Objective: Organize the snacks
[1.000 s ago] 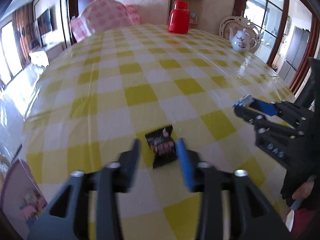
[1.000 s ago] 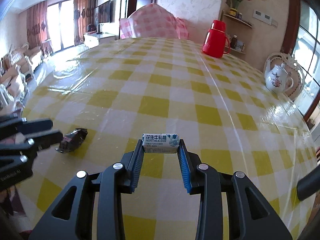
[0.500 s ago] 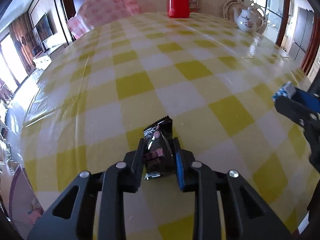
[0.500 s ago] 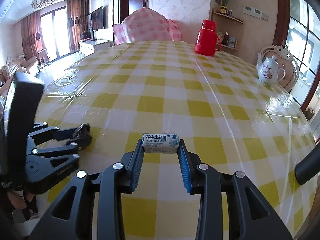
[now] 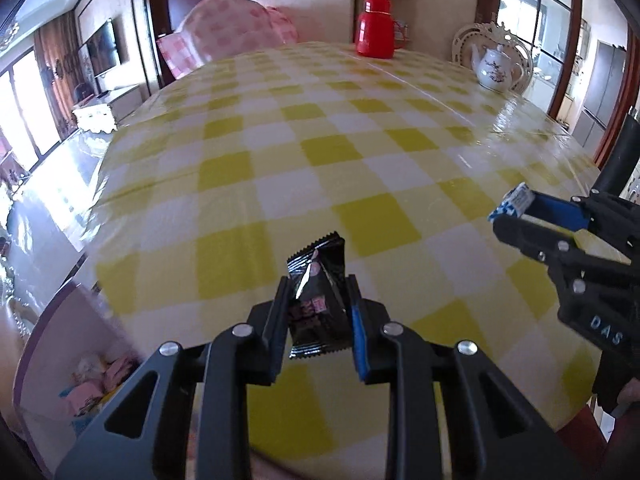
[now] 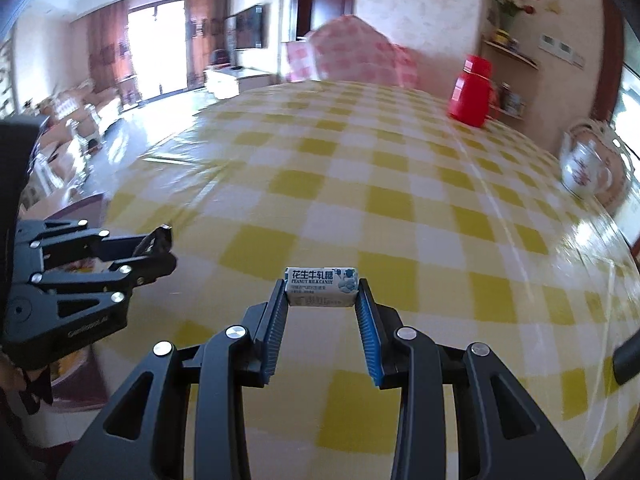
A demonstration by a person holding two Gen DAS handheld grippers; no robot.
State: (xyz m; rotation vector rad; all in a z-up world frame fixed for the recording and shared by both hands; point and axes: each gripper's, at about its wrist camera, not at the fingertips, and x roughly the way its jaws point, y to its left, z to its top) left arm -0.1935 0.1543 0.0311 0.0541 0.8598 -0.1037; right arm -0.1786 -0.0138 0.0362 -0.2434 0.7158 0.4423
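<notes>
A black snack packet (image 5: 318, 300) stands pinched between the 2 fingers of the left gripper (image 5: 318, 312), lifted off the bench (image 5: 360, 152), its crimped top edge poking up past the fingertips. To its right, the right gripper (image 6: 322, 300) clamps a white and blue peanut milk candy (image 6: 321, 286) crosswise at its fingertips, also held above the yellow-and-white checked cloth. At the bench's far side stand a red flask (image 5: 375, 26) and, well apart to its right, a white teapot (image 5: 498, 68). A pink checked chair back (image 5: 228, 28) rises behind the far edge.
</notes>
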